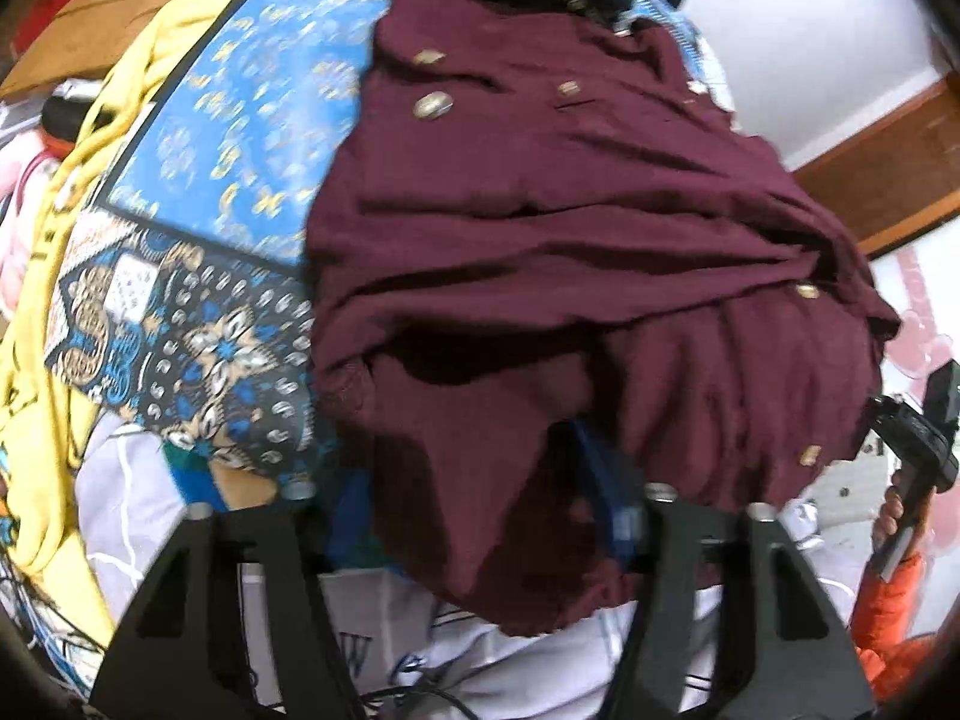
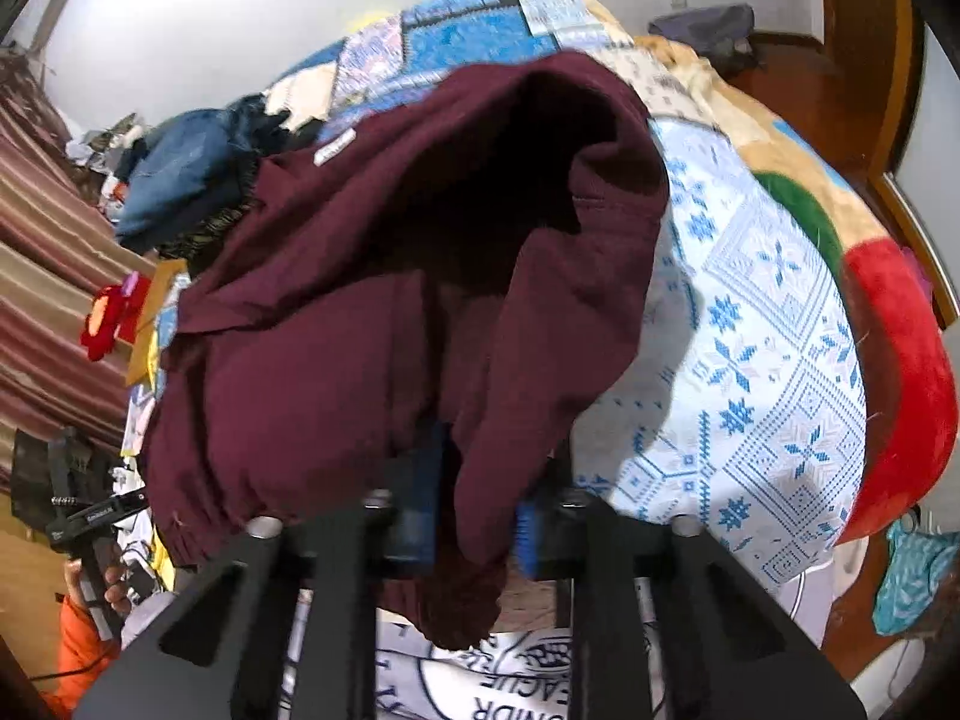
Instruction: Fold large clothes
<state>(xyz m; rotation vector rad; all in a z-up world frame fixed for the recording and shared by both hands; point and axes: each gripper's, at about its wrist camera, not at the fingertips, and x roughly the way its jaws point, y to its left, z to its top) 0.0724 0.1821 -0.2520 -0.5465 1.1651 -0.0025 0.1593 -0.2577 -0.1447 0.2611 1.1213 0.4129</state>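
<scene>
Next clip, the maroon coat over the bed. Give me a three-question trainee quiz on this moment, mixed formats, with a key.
1. True or false: the maroon coat lies flat and fully folded on the patterned bedspread.
2. Multiple choice: the metal buttons on the coat look (A) black, (B) gold-coloured, (C) red.
3. Fill in: the right gripper has coat fabric between its ____.

Key
1. False; it is bunched and lifted, and the left gripper has fabric hanging over its fingers too.
2. B.
3. fingers.
</scene>
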